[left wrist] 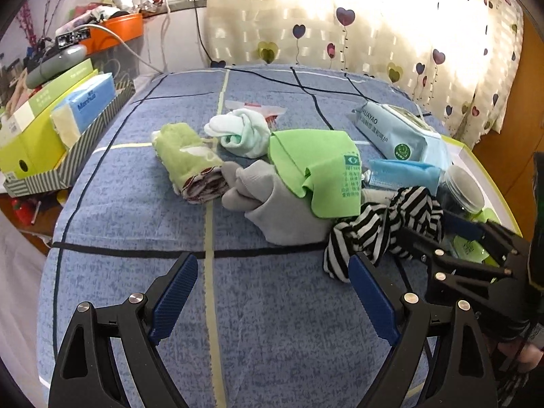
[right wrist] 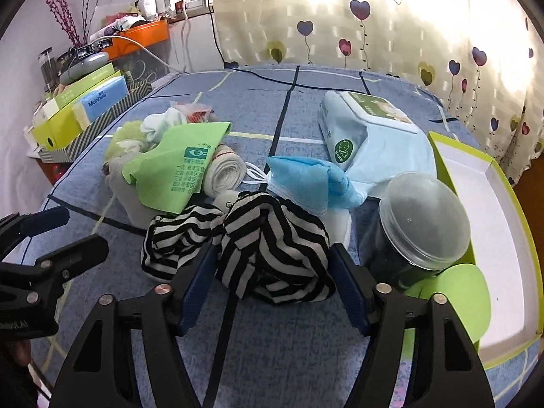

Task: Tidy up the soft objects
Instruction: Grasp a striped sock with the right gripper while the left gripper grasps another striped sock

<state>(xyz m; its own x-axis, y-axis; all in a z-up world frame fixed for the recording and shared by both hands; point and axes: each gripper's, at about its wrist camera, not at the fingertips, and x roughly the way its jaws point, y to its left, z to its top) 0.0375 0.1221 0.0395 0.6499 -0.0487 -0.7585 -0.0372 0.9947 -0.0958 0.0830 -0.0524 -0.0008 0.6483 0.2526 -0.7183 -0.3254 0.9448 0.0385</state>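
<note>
A black-and-white striped cloth (right wrist: 272, 238) lies bunched on the blue bedspread (right wrist: 289, 340). My right gripper (right wrist: 272, 251) is open, and its blue pads stand on either side of the cloth without squeezing it. The left wrist view shows the same cloth (left wrist: 367, 231) with the right gripper (left wrist: 428, 227) around it. My left gripper (left wrist: 272, 261) is open over bare bedspread, to the left of the pile, with nothing between its fingers. Behind lie a green cloth (left wrist: 316, 170), a grey sock (left wrist: 272, 204), a rolled green towel (left wrist: 187, 166), a mint-white sock (left wrist: 238, 132) and a blue face mask (right wrist: 306, 183).
A clear-lidded jar (right wrist: 418, 224) stands just right of the right gripper, against an open green box (right wrist: 476, 204) with a white inside. A wipes pack (right wrist: 357, 129) lies behind the mask. A striped tray of tissue boxes (left wrist: 85, 102) sits at the bed's left edge.
</note>
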